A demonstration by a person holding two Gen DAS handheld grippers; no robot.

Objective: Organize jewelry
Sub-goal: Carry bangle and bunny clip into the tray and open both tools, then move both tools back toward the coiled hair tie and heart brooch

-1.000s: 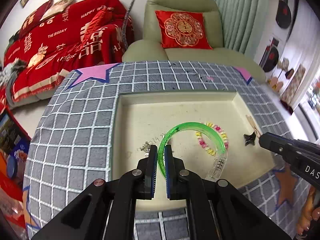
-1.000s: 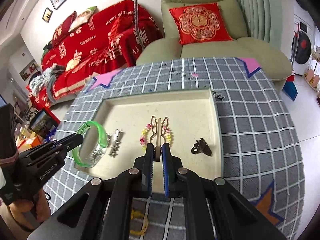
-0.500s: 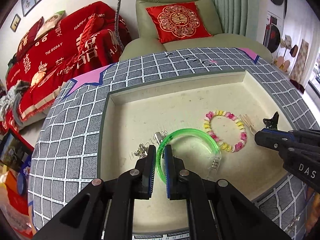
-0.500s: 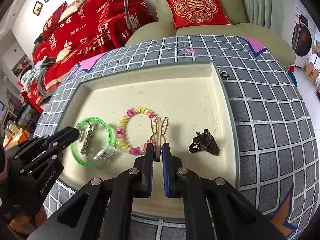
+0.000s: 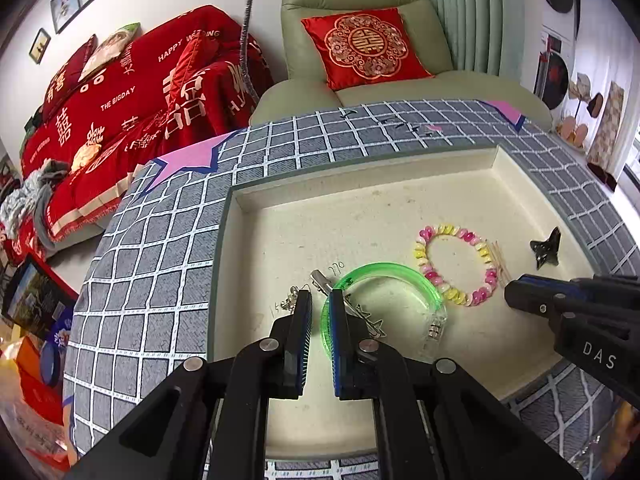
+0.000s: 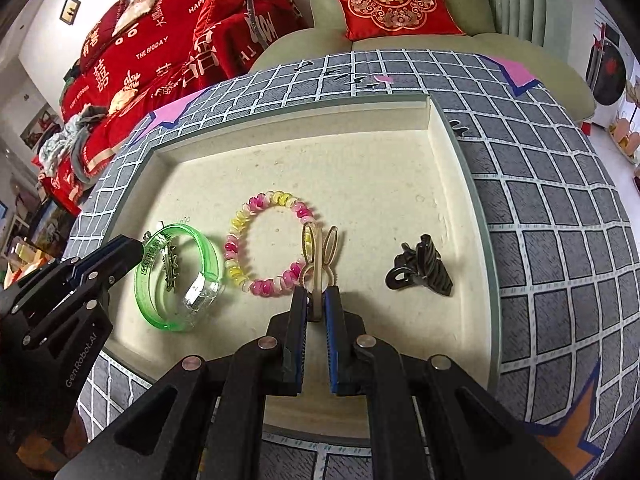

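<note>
Cream tray [image 6: 460,184] holding beaded bracelet [image 6: 264,254], black claw clip [image 6: 420,272], left gripper [image 5: 318,308] clamping green bangle [image 5: 392,276], right gripper [image 6: 316,300] pinching bunny hairpin [image 6: 320,252]

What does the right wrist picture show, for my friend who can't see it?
The right gripper pinches a gold bunny-ear hair clip over a cream tray. Left of it lie a pink-and-yellow beaded bracelet and a green bangle held by the left gripper; a black claw clip lies to the right.
</note>
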